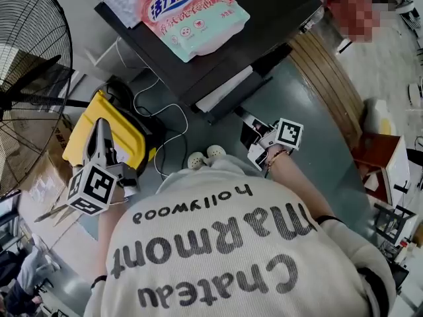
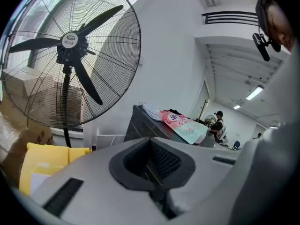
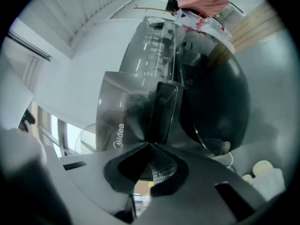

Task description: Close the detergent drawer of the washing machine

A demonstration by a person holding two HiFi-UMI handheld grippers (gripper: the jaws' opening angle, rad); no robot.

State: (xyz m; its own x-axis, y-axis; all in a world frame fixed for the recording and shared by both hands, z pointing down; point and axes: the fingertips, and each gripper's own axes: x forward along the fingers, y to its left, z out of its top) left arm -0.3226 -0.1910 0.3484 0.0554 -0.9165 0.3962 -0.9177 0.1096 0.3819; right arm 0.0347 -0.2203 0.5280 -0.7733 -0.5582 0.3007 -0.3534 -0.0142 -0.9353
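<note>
The dark washing machine (image 1: 281, 12) stands at the top of the head view with a pink detergent bag (image 1: 193, 13) lying on it. Its detergent drawer (image 1: 228, 92) sticks out of the front. In the right gripper view the drawer (image 3: 161, 111) juts toward me beside the panel marked Midea, above the round door (image 3: 215, 93). My right gripper (image 3: 148, 145) is shut with nothing in it, its tips just short of the drawer's end; contact cannot be told. My left gripper (image 2: 151, 138) is shut and empty, held off to the left (image 1: 100, 127), pointing past the machine (image 2: 143, 125).
A large standing fan (image 1: 33, 78) is at the left, with a yellow box (image 1: 122, 131) and cables on the floor below it. White shoes (image 1: 205, 156) lie by the machine's foot. A curved wooden edge (image 1: 330, 78) runs at the right. A person (image 2: 216, 121) sits far off.
</note>
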